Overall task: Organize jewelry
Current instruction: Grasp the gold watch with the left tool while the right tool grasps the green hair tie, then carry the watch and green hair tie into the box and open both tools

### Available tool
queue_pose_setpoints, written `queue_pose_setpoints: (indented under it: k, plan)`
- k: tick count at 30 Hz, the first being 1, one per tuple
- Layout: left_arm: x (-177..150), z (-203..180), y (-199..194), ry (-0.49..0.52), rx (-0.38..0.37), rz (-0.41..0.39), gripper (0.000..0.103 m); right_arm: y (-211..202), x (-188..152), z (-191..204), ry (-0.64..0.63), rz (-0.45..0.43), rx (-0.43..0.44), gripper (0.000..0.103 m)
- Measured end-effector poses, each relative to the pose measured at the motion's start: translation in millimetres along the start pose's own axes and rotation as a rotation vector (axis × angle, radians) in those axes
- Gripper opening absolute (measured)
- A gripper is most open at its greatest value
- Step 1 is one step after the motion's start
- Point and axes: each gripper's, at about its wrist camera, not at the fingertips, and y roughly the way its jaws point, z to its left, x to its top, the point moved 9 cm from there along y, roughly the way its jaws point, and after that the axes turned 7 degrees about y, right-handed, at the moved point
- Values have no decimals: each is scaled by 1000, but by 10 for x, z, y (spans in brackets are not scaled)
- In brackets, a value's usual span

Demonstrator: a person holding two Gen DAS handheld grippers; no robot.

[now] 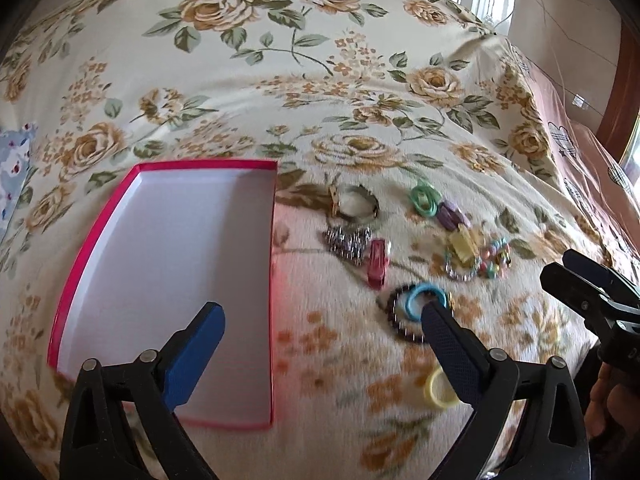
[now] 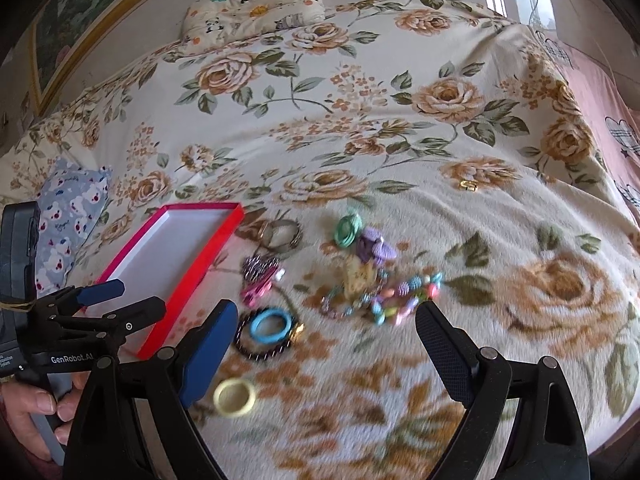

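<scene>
A pink-rimmed box with a bare white floor lies on the floral blanket; it also shows in the right wrist view. Jewelry is scattered to its right: a blue ring on a dark bead bracelet, a yellow ring, a pink clip, a silver sparkly piece, a bangle, green and purple rings, and a colourful bead bracelet. My left gripper is open, above the box's right edge. My right gripper is open above the blue ring and bead bracelet.
The floral blanket covers the bed. A small gold clasp lies apart on the blanket, farther back. A panda pillow sits at the far end and a blue patterned cushion at the left. Pink bedding lies at the right.
</scene>
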Motion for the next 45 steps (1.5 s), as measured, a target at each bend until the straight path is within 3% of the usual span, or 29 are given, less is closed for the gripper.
queue_pose_setpoints:
  k: [6, 9, 14, 17, 25, 34, 39, 41, 45]
  plan:
    - [254, 17, 315, 13, -13, 13, 80, 232, 241, -108, 34, 19, 5, 83]
    - [383, 34, 494, 16, -26, 26, 74, 382, 328, -189, 59, 42, 5, 75]
    - [593, 64, 812, 15, -44, 54, 68, 685, 418, -316, 72, 99, -5, 53]
    - [697, 61, 1045, 18, -61, 83, 63, 883, 441, -396, 81, 141, -13, 46]
    - [884, 4, 1679, 48, -63, 162, 49, 1203, 418, -524, 96, 211, -23, 41]
    - [930, -40, 2109, 49, -84, 218, 26, 1461, 588, -359, 67, 209, 23, 40]
    - [909, -36, 2211, 52, -88, 225, 16, 1695, 570, -297, 29, 241, 11, 29]
    - [902, -14, 2223, 41, -95, 227, 11, 1765, 536, -306, 26, 254, 5, 12]
    - [910, -2, 2152, 42, -116, 207, 8, 1710, 577, -320, 33, 210, 5, 11]
